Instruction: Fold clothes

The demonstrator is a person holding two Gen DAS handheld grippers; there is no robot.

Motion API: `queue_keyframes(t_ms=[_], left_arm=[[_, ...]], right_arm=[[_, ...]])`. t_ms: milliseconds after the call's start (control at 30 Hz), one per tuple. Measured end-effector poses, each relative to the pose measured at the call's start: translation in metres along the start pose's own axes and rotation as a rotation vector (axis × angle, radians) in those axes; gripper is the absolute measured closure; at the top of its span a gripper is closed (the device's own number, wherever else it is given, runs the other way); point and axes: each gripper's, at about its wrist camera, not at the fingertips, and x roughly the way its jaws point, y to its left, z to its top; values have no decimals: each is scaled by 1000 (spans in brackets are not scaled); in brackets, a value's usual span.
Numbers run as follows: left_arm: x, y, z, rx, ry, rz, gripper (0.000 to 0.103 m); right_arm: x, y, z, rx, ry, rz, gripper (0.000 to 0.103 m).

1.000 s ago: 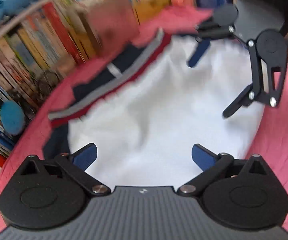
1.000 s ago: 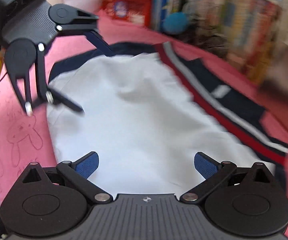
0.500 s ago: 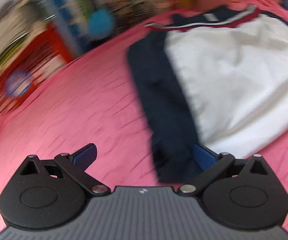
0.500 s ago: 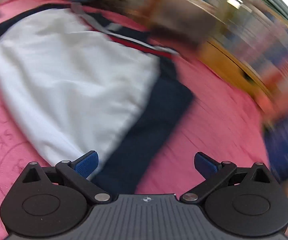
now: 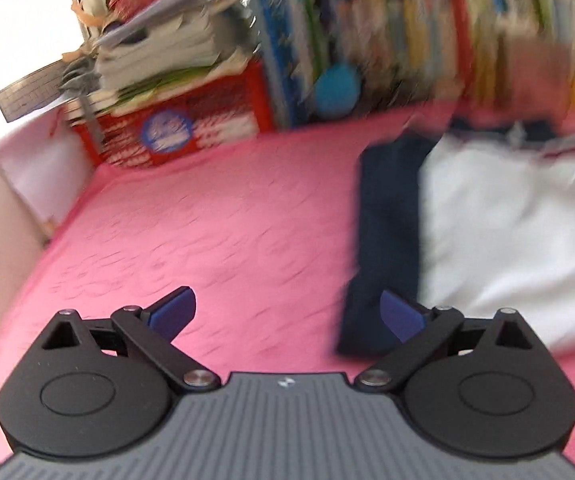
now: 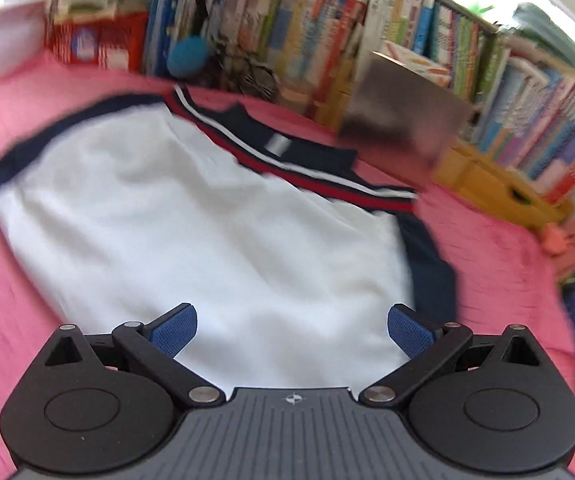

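Observation:
A white garment with navy sleeves and a red, white and navy striped band [image 6: 207, 216] lies spread flat on the pink sheet [image 6: 499, 280]. My right gripper [image 6: 291, 330] is open and empty, above the garment's near white edge. In the left wrist view the garment [image 5: 507, 220] lies at the right, its navy sleeve [image 5: 387, 240] running toward me. My left gripper [image 5: 287, 314] is open and empty, above the pink sheet [image 5: 207, 232] with its right fingertip [image 5: 401, 316] over the sleeve's near end.
Bookshelves [image 6: 427, 40] line the far side. A red crate [image 5: 191, 124] under a stack of papers [image 5: 167, 52] stands at the back left. A blue ball [image 5: 337, 86] sits by the books. A brown box [image 6: 403, 120] and a yellow box [image 6: 495, 192] are behind the garment.
Both grippers have drawn apart from over the garment's middle. The left has swung out to the garment's left sleeve side. The right swung toward the right sleeve, then back over the near edge.

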Motion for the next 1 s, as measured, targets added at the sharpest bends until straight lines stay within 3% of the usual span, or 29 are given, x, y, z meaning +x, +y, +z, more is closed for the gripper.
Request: queue_keyframes(t_ms=[133, 233, 333, 400, 567, 667, 767, 833, 1000], left_arm=[[11, -35, 13, -42, -4, -96, 2], [29, -53, 11, -41, 43, -110, 2], [45, -58, 0, -5, 112, -63, 0], [45, -51, -4, 2, 101, -48, 0], [39, -20, -12, 8, 130, 123, 0], [32, -9, -5, -20, 143, 183, 1], [19, -18, 8, -35, 99, 151, 1], [12, -37, 18, -30, 69, 100, 1], [6, -92, 36, 16, 20, -49, 0]], right_arm=[[26, 20, 20, 59, -19, 97, 0], [41, 35, 20, 2, -8, 91, 0], [41, 28, 5, -32, -1, 68, 0], [39, 9, -11, -9, 27, 25, 0], [21, -55, -53, 100, 120, -145, 0], [3, -90, -77, 229, 170, -207, 0], [-19, -115, -99, 413, 186, -222, 0], [-29, -125, -112, 534, 192, -206, 0], [-43, -143, -145, 862, 182, -75, 0]])
